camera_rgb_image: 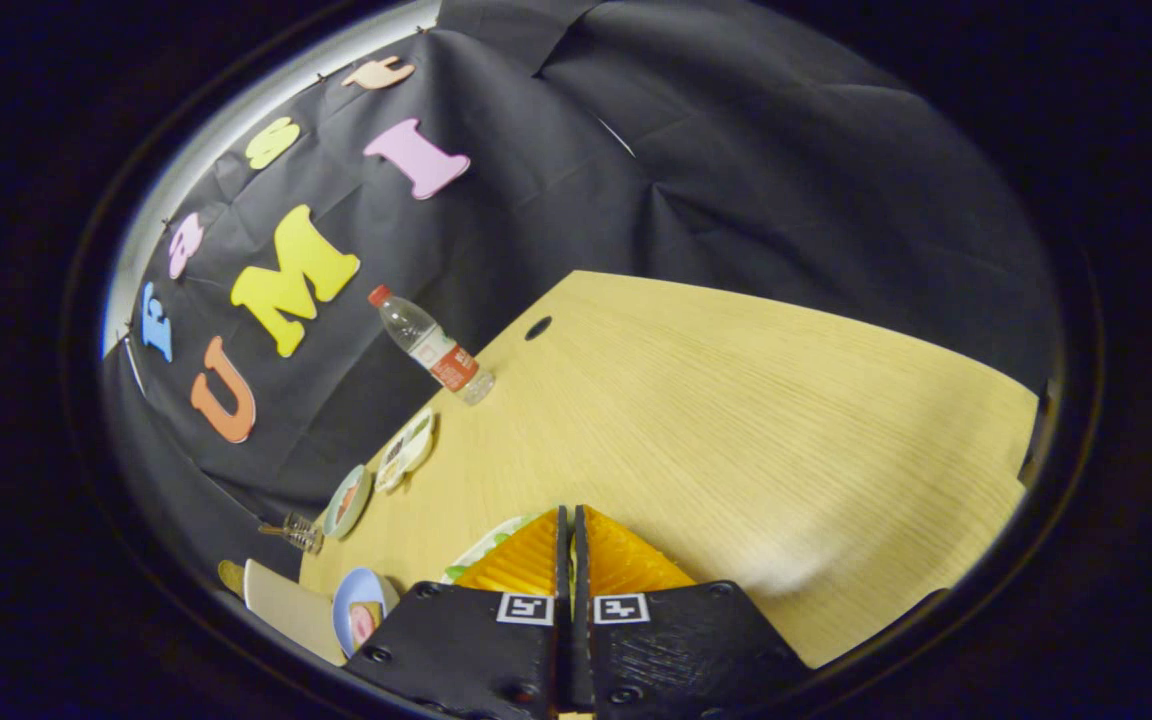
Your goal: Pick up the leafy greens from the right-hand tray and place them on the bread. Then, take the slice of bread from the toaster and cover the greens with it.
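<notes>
Hovering gripper (pixel 570 530) closed, empty, bottle (pixel 432 345), plates (pixel 404 452) beyond

Counted: one bottle (pixel 433 347), one small glass (pixel 298 532), one table (pixel 756 420). Four plates: white plate (pixel 406 450), green plate (pixel 348 500), blue plate (pixel 356 600), leafy plate (pixel 481 552). One gripper (pixel 572 512), two orange fingers (pixel 526 560) closed together.

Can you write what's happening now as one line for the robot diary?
tongs: closed, holding nothing visible | over: wooden table | beyond: water bottle | beside: small plates
</notes>
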The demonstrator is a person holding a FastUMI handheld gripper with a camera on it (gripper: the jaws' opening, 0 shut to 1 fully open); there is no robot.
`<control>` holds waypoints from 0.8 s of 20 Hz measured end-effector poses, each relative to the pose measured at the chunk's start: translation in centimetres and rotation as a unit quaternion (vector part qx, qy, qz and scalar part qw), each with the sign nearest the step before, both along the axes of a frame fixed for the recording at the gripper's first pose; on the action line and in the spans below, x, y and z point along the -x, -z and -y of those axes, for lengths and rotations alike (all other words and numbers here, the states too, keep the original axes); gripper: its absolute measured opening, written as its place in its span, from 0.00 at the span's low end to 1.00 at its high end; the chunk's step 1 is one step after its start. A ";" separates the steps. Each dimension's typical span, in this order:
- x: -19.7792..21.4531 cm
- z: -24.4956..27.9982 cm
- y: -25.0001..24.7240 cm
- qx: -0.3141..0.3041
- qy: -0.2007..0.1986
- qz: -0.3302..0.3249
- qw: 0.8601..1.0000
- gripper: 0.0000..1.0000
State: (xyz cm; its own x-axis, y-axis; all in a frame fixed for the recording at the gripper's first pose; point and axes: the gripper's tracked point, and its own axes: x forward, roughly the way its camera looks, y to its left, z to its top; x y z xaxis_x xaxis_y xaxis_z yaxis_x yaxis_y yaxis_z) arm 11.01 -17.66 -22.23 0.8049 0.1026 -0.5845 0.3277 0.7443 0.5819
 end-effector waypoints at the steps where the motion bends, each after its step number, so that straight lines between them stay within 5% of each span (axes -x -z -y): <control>1: 0.0 -0.2 -0.7 0.000 -0.003 0.010 1.000 0.00; 16: 0.9 -10.0 -15.1 0.014 -0.043 0.138 0.989 0.00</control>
State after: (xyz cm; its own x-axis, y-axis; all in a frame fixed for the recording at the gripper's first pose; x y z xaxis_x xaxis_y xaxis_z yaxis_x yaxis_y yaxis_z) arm 10.10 -7.61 -7.09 0.9234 0.1650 -0.3466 0.0933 0.7793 0.6197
